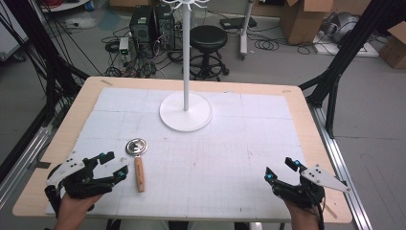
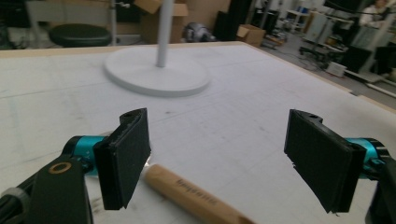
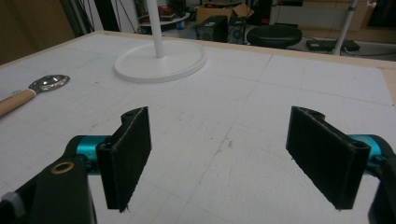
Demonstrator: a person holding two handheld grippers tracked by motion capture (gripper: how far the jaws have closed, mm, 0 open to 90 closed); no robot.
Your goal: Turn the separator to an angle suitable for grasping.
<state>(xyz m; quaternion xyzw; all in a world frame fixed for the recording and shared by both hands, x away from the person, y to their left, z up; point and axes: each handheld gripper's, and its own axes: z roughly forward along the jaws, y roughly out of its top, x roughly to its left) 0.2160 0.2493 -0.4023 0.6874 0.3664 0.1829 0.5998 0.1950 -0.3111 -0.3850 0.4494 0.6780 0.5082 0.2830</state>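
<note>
A scoop with a round metal head (image 1: 136,146) and a wooden handle (image 1: 139,174) lies on the white grid mat (image 1: 215,158) at the front left. My left gripper (image 1: 116,165) stands open just left of the handle, nothing between its pads. In the left gripper view the handle (image 2: 196,196) lies low between the wide jaws, close to the left pad (image 2: 126,156), untouched. My right gripper (image 1: 281,169) stands open over bare mat at the front right. The right gripper view has the scoop (image 3: 44,85) far off to the left.
A white stand with a round base (image 1: 186,112) and a thin pole (image 1: 186,52) rises at the middle back of the mat. The wooden table edge (image 1: 330,158) runs close on the right. A black stool (image 1: 208,38) and boxes stand on the floor beyond.
</note>
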